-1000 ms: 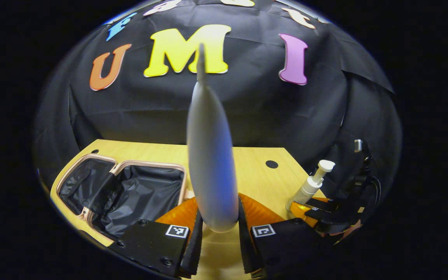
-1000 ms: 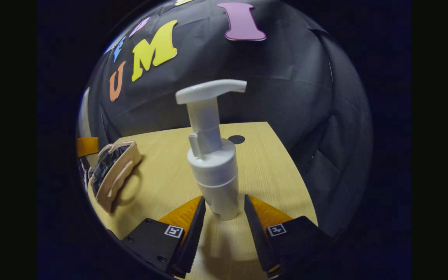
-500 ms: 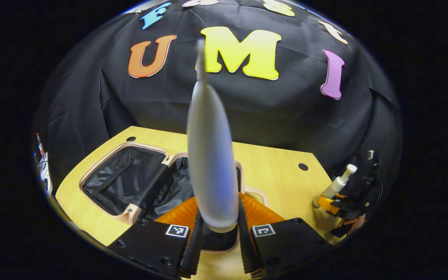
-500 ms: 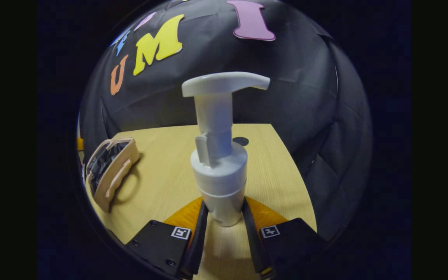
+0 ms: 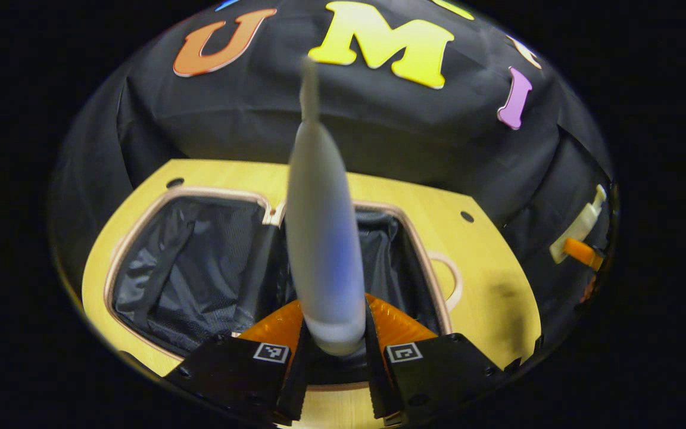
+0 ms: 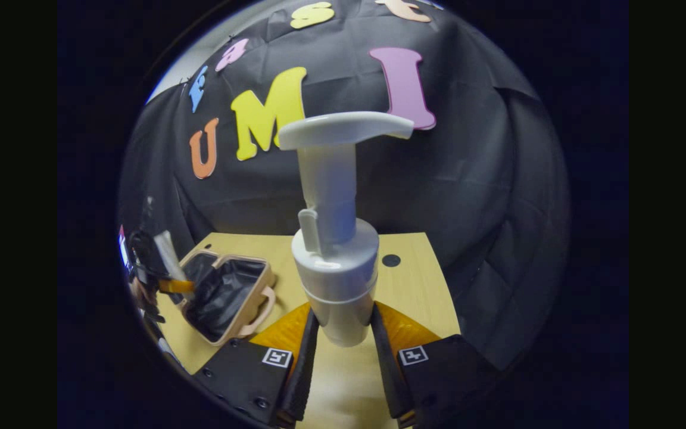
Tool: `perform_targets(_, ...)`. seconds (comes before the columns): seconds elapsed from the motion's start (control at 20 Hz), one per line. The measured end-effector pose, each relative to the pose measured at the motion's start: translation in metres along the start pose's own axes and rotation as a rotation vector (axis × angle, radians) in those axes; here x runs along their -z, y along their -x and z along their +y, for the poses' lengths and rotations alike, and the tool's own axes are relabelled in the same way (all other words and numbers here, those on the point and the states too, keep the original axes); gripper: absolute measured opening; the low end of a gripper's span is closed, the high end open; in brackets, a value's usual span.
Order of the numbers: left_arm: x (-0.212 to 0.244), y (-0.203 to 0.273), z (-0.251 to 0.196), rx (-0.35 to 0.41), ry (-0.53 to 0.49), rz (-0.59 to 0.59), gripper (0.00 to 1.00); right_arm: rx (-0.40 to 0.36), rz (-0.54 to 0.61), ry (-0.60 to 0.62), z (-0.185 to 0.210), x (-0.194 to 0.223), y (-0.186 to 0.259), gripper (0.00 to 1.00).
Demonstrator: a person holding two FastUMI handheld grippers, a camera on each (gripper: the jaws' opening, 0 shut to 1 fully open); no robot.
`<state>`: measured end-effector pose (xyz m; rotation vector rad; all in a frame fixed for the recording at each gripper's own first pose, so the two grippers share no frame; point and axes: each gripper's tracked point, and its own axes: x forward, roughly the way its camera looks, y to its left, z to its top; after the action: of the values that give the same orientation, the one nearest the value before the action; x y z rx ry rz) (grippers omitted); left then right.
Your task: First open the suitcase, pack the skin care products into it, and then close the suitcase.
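In the left gripper view my left gripper (image 5: 334,345) is shut on a long pale tube (image 5: 320,238) that stands upright, above the open suitcase (image 5: 140,229) with its black lining and tan rim. In the right gripper view my right gripper (image 6: 343,348) is shut on a white pump bottle (image 6: 336,262), held upright above the table. The suitcase (image 6: 224,295) lies open at the lower left there, with the left gripper (image 6: 170,280) and its tube over it. The pump bottle (image 5: 581,223) and right gripper show far right in the left gripper view.
The wooden table (image 5: 486,262) has round holes (image 5: 467,216) near its back edge. A tan handle (image 5: 447,280) sticks out of the suitcase's right side. Black cloth walls stand close behind and right of the table (image 6: 414,280).
The left gripper has carried the tube left and over the open suitcase. The right gripper shut on the pump bottle and has lifted it off the table.
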<state>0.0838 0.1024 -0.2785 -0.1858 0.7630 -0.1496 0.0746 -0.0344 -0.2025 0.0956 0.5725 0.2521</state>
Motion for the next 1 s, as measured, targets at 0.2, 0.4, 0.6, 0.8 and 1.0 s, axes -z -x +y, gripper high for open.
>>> perform_targets(0.2,0.021,-0.029,0.008,0.063,0.041,0.088,0.44,0.02,0.017,-0.065,0.029,0.007,0.03,0.48)
perform_targets(0.4,0.044,-0.044,0.029,-0.014,0.027,0.273,0.43,0.054,0.011,-0.067,0.044,0.012,0.056,0.48)
perform_targets(0.6,0.052,-0.053,0.031,-0.049,0.005,0.367,0.42,0.059,-0.007,-0.07,0.049,0.008,0.071,0.48)
perform_targets(0.8,0.056,-0.054,0.033,-0.091,-0.023,0.452,0.42,0.049,-0.014,-0.08,0.054,0.005,0.078,0.45)
perform_targets(1.0,0.056,-0.057,0.035,-0.148,-0.032,0.551,0.42,0.013,-0.011,-0.031,0.067,0.005,0.077,0.48)
